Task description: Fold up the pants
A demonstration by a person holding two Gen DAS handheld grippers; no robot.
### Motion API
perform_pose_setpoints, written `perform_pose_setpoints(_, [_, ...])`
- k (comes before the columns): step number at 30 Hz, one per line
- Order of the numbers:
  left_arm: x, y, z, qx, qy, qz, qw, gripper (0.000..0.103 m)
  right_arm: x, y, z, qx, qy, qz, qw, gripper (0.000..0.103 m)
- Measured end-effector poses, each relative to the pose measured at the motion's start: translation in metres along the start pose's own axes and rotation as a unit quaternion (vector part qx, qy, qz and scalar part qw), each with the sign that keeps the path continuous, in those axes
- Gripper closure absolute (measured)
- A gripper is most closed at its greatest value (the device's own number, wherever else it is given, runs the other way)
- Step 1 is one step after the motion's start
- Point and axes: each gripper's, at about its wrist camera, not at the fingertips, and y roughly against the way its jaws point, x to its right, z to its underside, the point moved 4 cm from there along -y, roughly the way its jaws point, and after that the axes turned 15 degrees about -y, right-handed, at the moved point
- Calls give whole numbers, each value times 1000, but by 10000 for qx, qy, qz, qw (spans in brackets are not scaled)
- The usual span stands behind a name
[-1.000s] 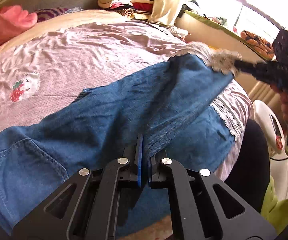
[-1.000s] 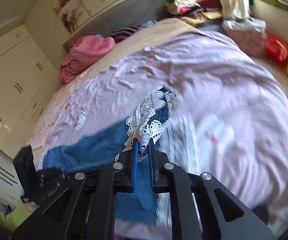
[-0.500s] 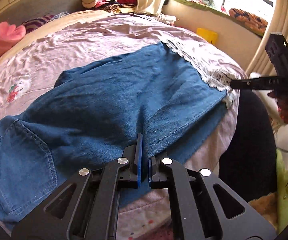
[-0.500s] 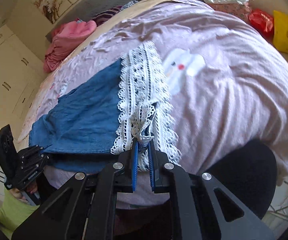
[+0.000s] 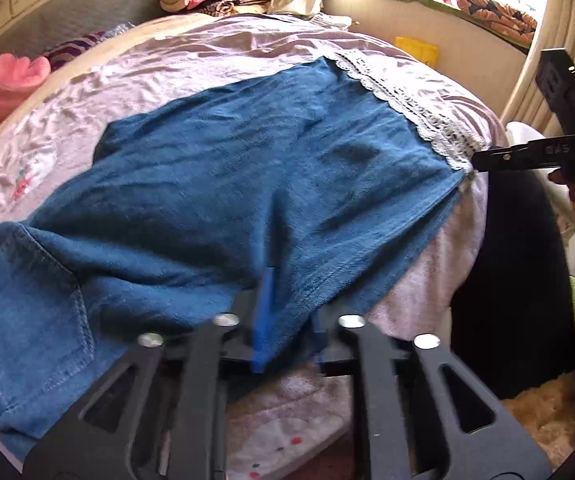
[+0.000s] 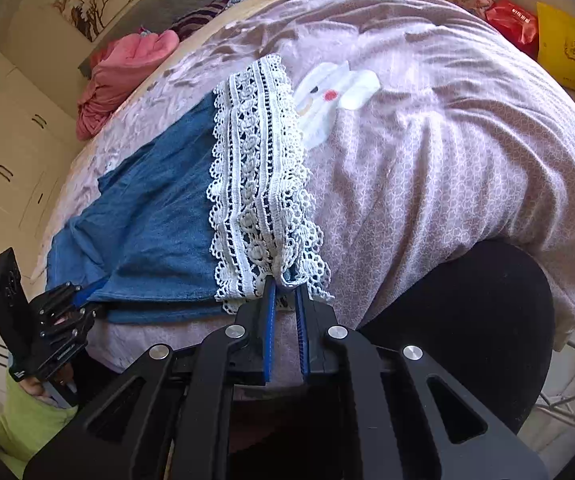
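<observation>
Blue denim pants with white lace cuff (image 5: 247, 168) lie spread flat along near edge of bed under wrinkled lilac bedsheet (image 5: 215, 52). Left wrist view: left gripper (image 5: 285, 328) fingers parted, denim edge slack between them, looks like release. Motion blur, contact unclear.

Right wrist view: right gripper (image 6: 285, 312) fingers slightly apart at white lace cuff (image 6: 259, 184) corner, near bed edge; pinch or just-released, cannot tell. Judgement: layout step done; next move needs regrip for lengthwise fold. Waistband cut off by frame.
</observation>
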Motion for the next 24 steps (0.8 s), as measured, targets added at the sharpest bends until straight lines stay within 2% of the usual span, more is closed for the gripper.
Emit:
perform_pose_setpoints(2, [4,4,2,1,0,140,9999,60,-1,4,2,-1,78,62,10000,93])
perform_pose_setpoints(6, [4,28,1,275,106,96,9995,60,-2,31,-1,300,283,212,9989,91])
perform_pose_setpoints(8, [-2,43,-2,533,251,73,9982,60,-9,41,-3,483,451,162,9977,90])
perform_pose_setpoints(10, [-7,48,-6,609,364,8,9975,60,-25,44,-5,568,696,15,9960,84])
perform_pose_setpoints(13, [-20,34,-7,398,671,-133,9969,60,-52,31,-7,471,1039,-135,9934,79])
perform_pose_setpoints(17, [-20,15,3,43,747,-147,9971,60,-78,0,-7,175,1429,-153,9895,72])
perform_pose_setpoints(21, [-19,1,19,-221,872,-64,9959,60,-72,-38,2,-327,1380,157,9898,66])
perform_pose_setpoints(24, [-21,3,19,-205,910,-4,9956,60,-66,-44,5,-384,1379,118,9896,64])
